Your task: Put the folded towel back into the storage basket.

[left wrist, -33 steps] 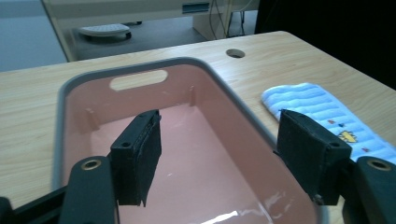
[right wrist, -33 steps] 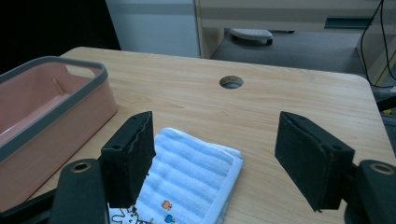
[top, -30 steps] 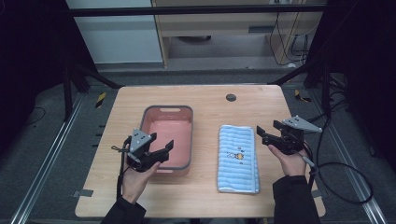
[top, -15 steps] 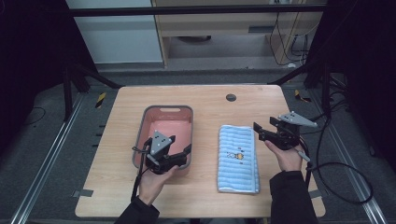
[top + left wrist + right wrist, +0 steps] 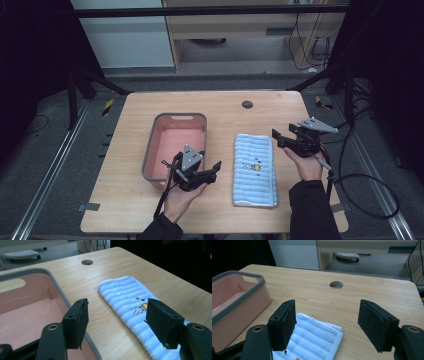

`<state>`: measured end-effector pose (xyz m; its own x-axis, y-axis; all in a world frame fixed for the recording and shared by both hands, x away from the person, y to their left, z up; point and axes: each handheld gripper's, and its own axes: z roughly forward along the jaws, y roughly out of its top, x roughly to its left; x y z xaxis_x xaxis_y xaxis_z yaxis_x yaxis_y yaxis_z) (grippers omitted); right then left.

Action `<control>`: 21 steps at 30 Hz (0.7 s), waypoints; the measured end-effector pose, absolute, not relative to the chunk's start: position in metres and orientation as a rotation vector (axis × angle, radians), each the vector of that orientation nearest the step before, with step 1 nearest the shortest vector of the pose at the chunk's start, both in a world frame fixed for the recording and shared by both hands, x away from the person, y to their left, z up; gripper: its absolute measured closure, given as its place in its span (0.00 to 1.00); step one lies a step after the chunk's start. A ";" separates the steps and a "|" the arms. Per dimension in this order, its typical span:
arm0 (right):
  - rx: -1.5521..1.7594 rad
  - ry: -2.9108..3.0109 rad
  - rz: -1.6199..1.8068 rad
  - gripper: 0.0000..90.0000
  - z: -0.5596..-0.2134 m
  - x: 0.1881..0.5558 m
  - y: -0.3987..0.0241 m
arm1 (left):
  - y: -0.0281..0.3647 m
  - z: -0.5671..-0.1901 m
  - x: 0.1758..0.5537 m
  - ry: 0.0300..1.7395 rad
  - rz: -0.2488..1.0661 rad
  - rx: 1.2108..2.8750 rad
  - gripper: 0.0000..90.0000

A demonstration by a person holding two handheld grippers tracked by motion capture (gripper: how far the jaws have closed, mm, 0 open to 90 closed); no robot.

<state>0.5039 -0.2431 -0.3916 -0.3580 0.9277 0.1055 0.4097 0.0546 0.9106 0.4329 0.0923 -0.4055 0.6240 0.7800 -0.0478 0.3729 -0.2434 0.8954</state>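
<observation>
Towel: blue striped towel (image 5: 255, 170) lies flat on the surface (image 5: 225, 107), right of the pink basin (image 5: 176, 132), long side running near to far
Left gripper (image 5: 209, 172): over the basin's near right corner, jaws just closing slightly, released, nothing between
Right gripper (image 5: 280, 140): at the towel's far right edge, released

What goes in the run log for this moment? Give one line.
left gripper: open, closing slightly, empty, beside basin | right gripper: open, empty, beside towel | towel: folded flat on table
</observation>
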 end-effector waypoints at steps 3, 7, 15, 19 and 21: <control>1.337 1.813 1.275 0.35 -0.393 0.506 -0.243 | 0.086 -0.408 0.432 0.915 0.499 1.859 0.39; 1.342 1.821 1.272 0.36 -0.396 0.510 -0.243 | 0.079 -0.413 0.430 0.906 0.481 1.873 0.40; 1.331 1.850 1.232 0.38 -0.404 0.520 -0.241 | 0.067 -0.426 0.426 0.889 0.465 1.921 0.43; 1.332 1.867 1.211 0.39 -0.409 0.525 -0.240 | 0.062 -0.431 0.425 0.888 0.451 1.929 0.44; 1.330 1.875 1.202 0.40 -0.412 0.528 -0.239 | 0.060 -0.434 0.425 0.885 0.449 1.937 0.45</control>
